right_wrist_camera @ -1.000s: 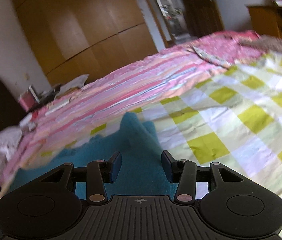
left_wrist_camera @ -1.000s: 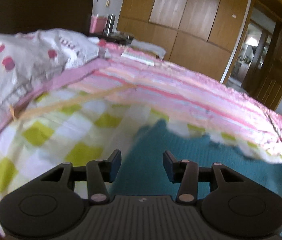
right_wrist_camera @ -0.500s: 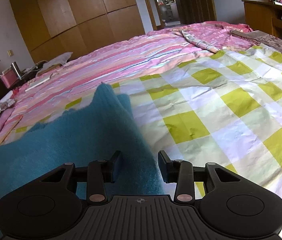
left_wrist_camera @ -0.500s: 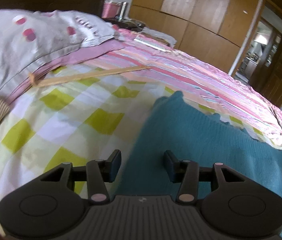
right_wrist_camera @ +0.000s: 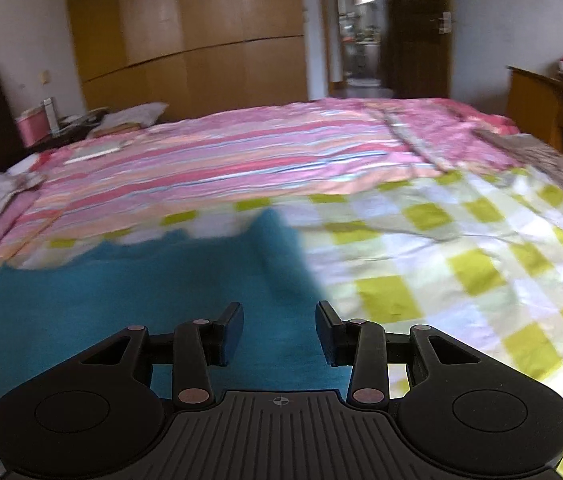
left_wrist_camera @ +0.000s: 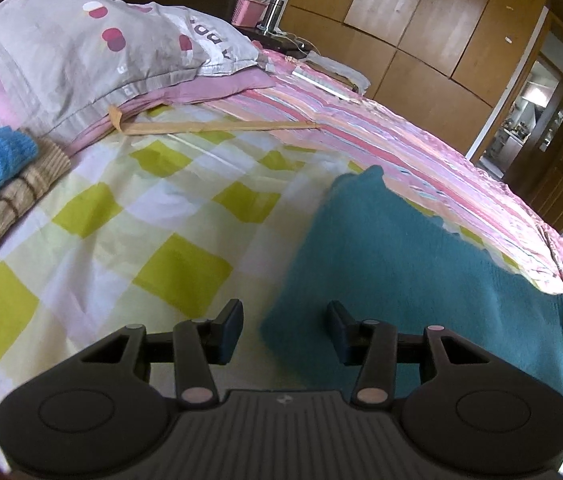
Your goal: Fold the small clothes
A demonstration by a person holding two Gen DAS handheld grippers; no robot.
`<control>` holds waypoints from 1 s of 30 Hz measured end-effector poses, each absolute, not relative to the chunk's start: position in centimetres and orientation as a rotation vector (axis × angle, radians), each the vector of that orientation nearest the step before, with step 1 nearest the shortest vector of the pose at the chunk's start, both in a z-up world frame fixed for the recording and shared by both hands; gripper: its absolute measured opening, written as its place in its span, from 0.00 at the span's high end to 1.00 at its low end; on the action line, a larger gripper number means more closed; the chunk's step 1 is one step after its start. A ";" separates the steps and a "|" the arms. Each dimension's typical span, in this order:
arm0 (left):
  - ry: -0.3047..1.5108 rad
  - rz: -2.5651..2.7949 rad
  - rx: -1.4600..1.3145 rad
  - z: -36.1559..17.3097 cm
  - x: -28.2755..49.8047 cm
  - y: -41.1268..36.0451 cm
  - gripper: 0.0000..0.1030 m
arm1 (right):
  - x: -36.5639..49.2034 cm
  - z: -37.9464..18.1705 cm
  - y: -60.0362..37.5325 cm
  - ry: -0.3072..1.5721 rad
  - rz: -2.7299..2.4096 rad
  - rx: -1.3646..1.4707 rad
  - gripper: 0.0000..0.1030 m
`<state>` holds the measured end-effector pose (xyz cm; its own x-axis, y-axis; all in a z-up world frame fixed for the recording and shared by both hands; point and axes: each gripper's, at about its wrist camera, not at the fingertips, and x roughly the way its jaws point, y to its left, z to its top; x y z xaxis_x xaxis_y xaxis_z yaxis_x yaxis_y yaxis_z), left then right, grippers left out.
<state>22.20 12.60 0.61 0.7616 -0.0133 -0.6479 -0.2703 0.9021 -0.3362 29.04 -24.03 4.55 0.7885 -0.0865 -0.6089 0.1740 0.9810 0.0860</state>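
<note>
Spread flat on checked bedsheet (left_wrist_camera: 185, 264) for folding: teal sweater (left_wrist_camera: 421, 280); left gripper (left_wrist_camera: 284, 330) and right gripper (right_wrist_camera: 279, 330) parted, empty, above its 2 near corners.

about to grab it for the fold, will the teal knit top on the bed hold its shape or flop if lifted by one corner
The teal knit top will probably flop: it lies limp and flat on the checked sheet, following its surface. Its fuzzy knit looks grippy, not slippery, so it may drag on the sheet rather than slide. It looks thin, so likely light.
</note>
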 end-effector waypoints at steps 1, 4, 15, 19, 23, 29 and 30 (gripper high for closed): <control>0.698 0.140 -0.433 0.5 22.1 12.6 0.51 | 29.3 4.7 -23.2 0.656 -0.118 0.136 0.64; 0.694 0.129 -0.417 0.4 21.9 12.6 0.50 | 30.0 5.0 -20.0 0.672 -0.046 0.095 0.62; 0.694 0.085 -0.419 0.1 21.7 13.2 0.50 | 33.2 5.5 -6.5 0.743 0.211 -0.075 0.60; 0.699 0.074 -0.450 -0.2 21.5 13.6 0.50 | 35.1 5.7 -2.8 0.808 0.272 -0.083 0.54; 0.703 0.064 -0.461 -0.4 21.5 13.8 0.50 | 37.1 5.8 0.3 0.855 0.302 -0.070 0.49; 0.720 0.047 -0.499 -1.0 21.5 14.0 0.50 | 40.1 4.9 3.8 0.936 0.299 -0.048 0.42; 0.722 0.045 -0.504 -1.1 21.5 14.0 0.50 | 40.7 4.6 4.4 0.955 0.300 -0.054 0.41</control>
